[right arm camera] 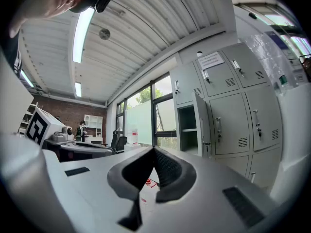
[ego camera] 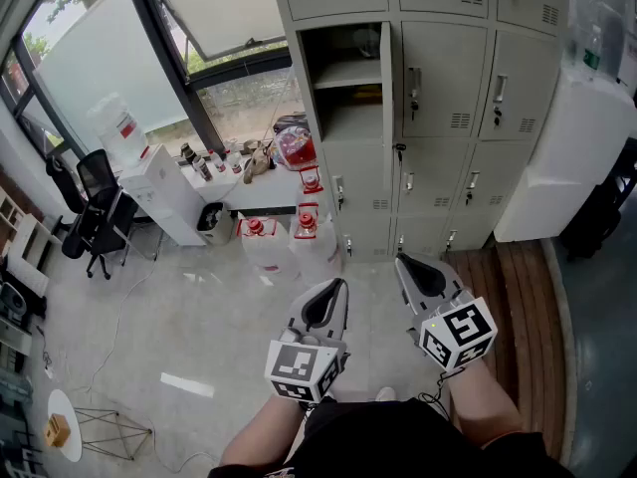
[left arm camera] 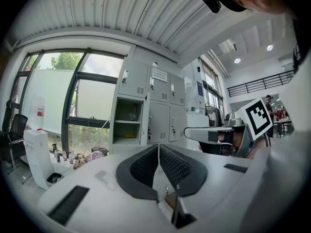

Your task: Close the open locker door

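The locker door point(ego camera: 387, 83) stands swung out into the room, seen nearly edge-on, at the right edge of its compartment point(ego camera: 348, 78) in the leftmost column of the locker bank point(ego camera: 453, 88), one row down from the top in the head view. The compartment gapes open, with a shelf across its middle. Every other door in the locker bank that I can see lies flush.

The person stands back from the locker bank with both tools held out towards it, and neither is touching anything. The left gripper point(ego camera: 338, 285) points roughly at the foot of the open column. Its jaws are clenched together with nothing between them (its own view shows the two ribbed pads meeting tip to tip). The right gripper point(ego camera: 401, 260) is beside it, nearer the middle of the locker bank. Its jaws are likewise pressed closed and empty. In the right gripper view the open door shows well apart from the jaws, up and to the right of them.

At the foot of the locker bank, on its left, big water jugs point(ego camera: 299, 239) with red caps stand on the floor. Further left of the locker bank, under the window, is a low white worktop point(ego camera: 254, 189) cluttered with small bottles. A tall white appliance point(ego camera: 567, 147) sits against the locker bank's right end.
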